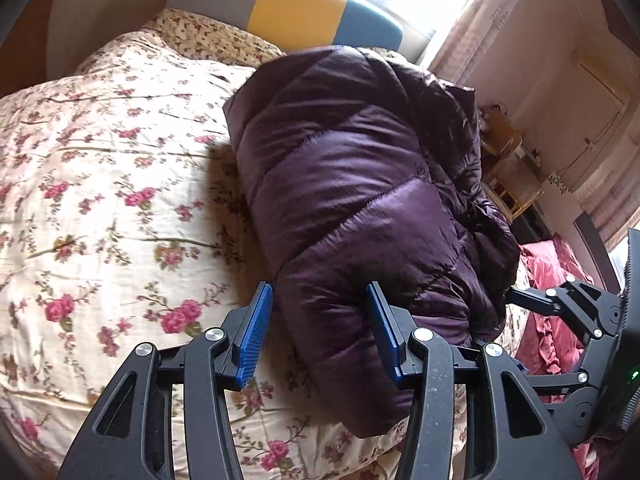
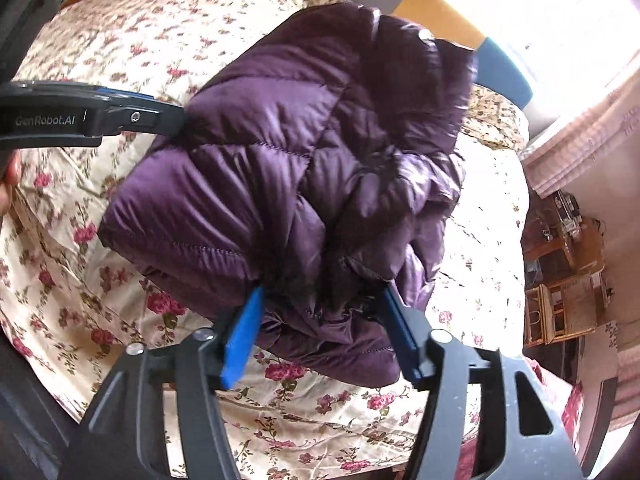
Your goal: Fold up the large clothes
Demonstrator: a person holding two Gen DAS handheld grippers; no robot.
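A folded purple quilted jacket (image 1: 352, 184) lies in a thick bundle on a bed covered with a cream quilt (image 1: 100, 184) printed with pink flowers. The bundle sits toward the side of the bed nearest the curtains, its far end close to a headboard (image 1: 296, 4) striped grey, yellow and blue.

In the left wrist view, the left tool (image 1: 318, 320) points down at the near end of the jacket with its blue pads set apart. The padded end of the bundle bulges between them; the right-hand pad lies against the fabric, while the left-hand pad stands just beside it, so the tool looks spread rather than pinching, though the fisheye view makes contact hard to judge.

In the right wrist view, the right tool (image 2: 320, 320) hangs over the near, crumpled edge of the jacket (image 2: 288, 168), its jaws spread wide. Folds of the purple fabric sit between the blue pads without being squeezed. The picture is slightly blurred.

The left tool (image 2: 176, 120) also reaches in from the left edge of that view, its tip at the side of the bundle. A pink bedspread (image 1: 548, 280) and wicker furniture (image 1: 516, 184) are visible beyond the bed.
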